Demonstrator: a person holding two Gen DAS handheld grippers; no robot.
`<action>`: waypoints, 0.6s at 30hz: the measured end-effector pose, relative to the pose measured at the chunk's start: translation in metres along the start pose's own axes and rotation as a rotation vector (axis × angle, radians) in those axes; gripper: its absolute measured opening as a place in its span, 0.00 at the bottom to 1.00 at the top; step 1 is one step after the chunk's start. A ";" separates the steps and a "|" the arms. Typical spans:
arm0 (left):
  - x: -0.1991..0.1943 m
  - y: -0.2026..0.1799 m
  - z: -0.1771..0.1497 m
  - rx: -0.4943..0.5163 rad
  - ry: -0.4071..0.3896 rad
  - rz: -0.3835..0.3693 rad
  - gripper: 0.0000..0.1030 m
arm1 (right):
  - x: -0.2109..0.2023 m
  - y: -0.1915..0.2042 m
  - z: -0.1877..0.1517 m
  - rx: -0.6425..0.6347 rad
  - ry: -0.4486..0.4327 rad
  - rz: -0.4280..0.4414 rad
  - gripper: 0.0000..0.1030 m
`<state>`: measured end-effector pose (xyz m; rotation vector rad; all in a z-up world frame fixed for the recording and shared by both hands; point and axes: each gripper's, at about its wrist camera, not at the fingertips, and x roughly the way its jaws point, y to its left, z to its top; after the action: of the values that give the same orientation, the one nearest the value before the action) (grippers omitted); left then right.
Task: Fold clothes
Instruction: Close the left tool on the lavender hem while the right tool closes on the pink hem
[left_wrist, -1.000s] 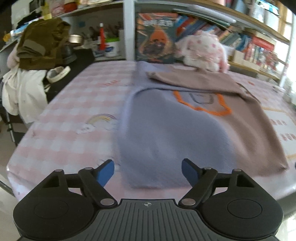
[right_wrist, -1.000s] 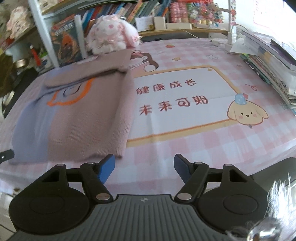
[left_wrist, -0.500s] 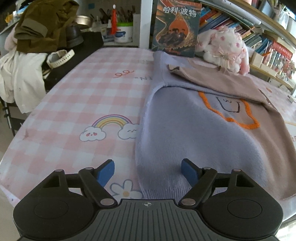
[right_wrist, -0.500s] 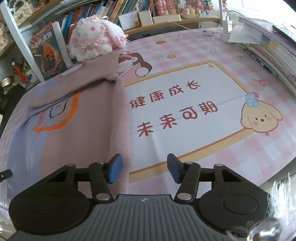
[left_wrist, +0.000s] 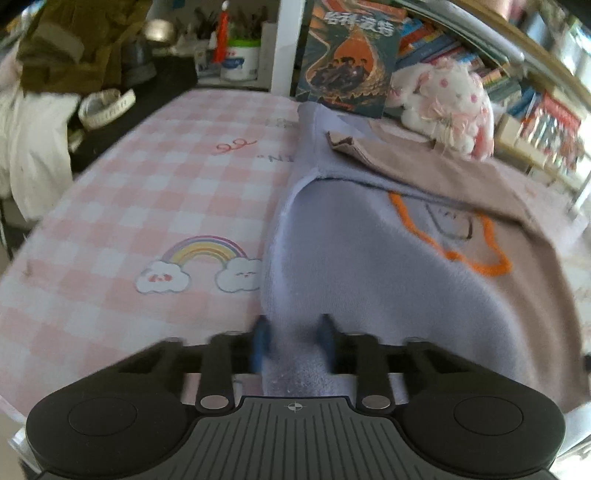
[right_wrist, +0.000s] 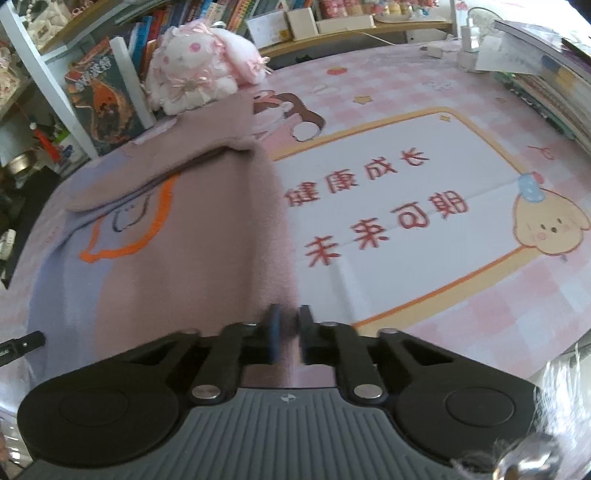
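A sweater (left_wrist: 388, 280), half lilac and half dusty pink with an orange outline stitched across the chest, lies flat on a table covered by a pink checked cloth (left_wrist: 147, 206). Its sleeves are folded in across the body near the far end. The near hem sits at the table's front edge.

The left gripper (left_wrist: 293, 339) has its blue-tipped fingers drawn in narrow on the lilac corner of the hem, with the knit bunched between them. The right gripper (right_wrist: 288, 332) has its fingers nearly together on the pink corner of the hem (right_wrist: 273, 288), with fabric pinched between the pads.

Beside the sweater on the person's right, the cloth shows a white panel with red characters (right_wrist: 373, 206) and a cartoon puppy (right_wrist: 546, 225). On the left is a printed rainbow with two clouds (left_wrist: 201, 267).

Behind the sweater's far end a white plush bunny (left_wrist: 447, 99) leans beside an upright book (left_wrist: 347, 62), with shelves of books behind. A pile of clothes (left_wrist: 62, 48) sits off the table's far left corner.
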<state>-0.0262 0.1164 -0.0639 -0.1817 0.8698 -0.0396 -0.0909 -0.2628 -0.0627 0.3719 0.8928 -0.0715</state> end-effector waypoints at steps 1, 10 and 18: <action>-0.004 -0.002 0.002 -0.003 -0.016 -0.017 0.09 | -0.001 0.003 0.001 -0.007 -0.008 0.007 0.05; -0.002 -0.013 0.003 0.064 -0.010 -0.039 0.16 | -0.012 0.020 0.009 -0.035 -0.065 0.076 0.05; -0.002 0.009 -0.002 -0.042 0.045 -0.092 0.57 | -0.001 -0.001 0.003 0.044 0.010 0.032 0.15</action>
<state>-0.0296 0.1248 -0.0652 -0.2612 0.9070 -0.1121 -0.0892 -0.2644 -0.0608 0.4276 0.8956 -0.0605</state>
